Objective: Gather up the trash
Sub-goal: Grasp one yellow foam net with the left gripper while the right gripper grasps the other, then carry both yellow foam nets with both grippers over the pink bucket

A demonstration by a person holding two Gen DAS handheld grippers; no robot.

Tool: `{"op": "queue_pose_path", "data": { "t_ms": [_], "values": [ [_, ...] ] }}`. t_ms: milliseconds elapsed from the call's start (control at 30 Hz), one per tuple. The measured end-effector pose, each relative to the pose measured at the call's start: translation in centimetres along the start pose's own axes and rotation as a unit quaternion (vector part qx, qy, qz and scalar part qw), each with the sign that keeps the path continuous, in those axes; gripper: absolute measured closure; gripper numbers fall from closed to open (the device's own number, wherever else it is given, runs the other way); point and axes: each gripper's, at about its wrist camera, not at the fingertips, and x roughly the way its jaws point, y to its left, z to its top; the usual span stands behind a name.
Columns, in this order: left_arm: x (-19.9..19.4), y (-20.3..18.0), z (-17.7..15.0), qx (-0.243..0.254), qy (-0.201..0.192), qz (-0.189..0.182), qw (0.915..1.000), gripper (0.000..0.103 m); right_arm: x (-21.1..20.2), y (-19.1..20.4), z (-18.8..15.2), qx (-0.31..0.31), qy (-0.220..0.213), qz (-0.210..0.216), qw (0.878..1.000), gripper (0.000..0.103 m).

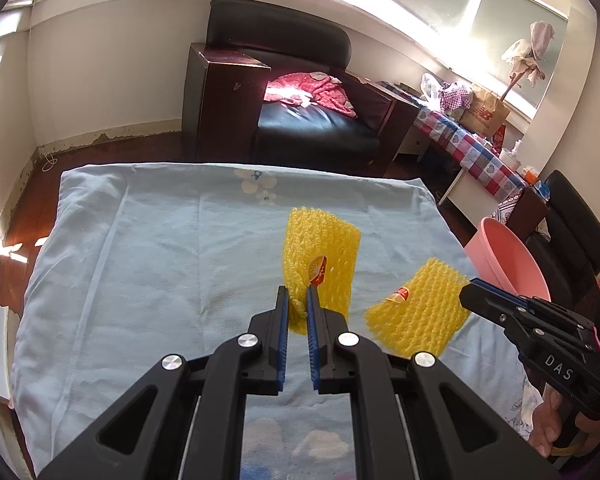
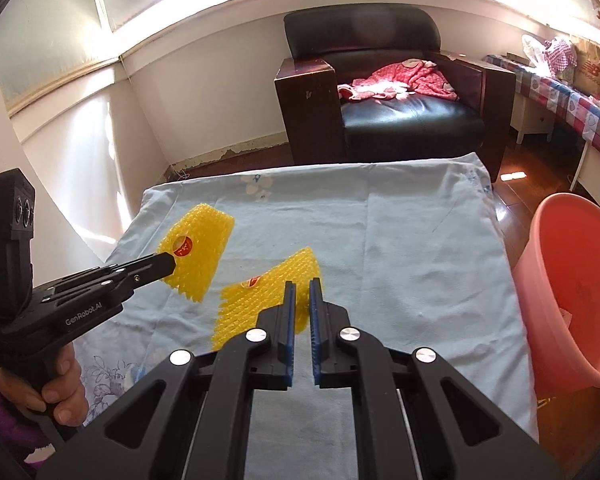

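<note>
Left wrist view: left hand-held gripper (image 1: 298,294) nearly closed, pinching foam net (image 1: 320,256) near tabletop's right edge; right hand-held gripper (image 2: 303,286) slightly parted over second net (image 2: 260,300), empty; lift clear, carry to pink basin (image 2: 572,292).

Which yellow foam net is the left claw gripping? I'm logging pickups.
The far net, lifted off the blue cloth by the left claw pinching its near edge. The other net lies nearer the pink basin.

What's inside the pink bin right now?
Little shows: the pink bin tilts toward the right wrist camera, with bare inner wall and a dark blur. Its bottom is cut off, so contents can't be confirmed.
</note>
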Motion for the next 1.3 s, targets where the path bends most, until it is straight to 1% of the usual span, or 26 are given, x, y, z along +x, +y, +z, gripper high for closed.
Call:
{"op": "queue_pose_path", "data": {
  "t_ms": [267, 600, 767, 1300],
  "values": [
    [0.1, -3.4, 0.5, 0.031, -0.002, 0.006, 0.9995, 0.095, -2.6, -2.4, -0.8, 0.016, -0.023, -0.037, 0.999, 0.096],
    [0.9, -8.0, 1.2, 0.063, -0.003, -0.016, 0.9978, 0.095, -5.4, -5.5, -1.3, 0.037, -0.049, -0.078, 0.995, 0.096],
    [1.2, -10.6, 1.5, 0.092, -0.008, -0.024, 0.9955, 0.095, -6.5, -7.4, -1.6, 0.055, -0.06, -0.093, 0.992, 0.096],
    [2.5, -18.8, 1.8, 0.153, -0.018, -0.054, 0.9866, 0.095, -10.6, -13.6, -2.5, 0.112, -0.098, -0.163, 0.975, 0.096]
  ]
}}
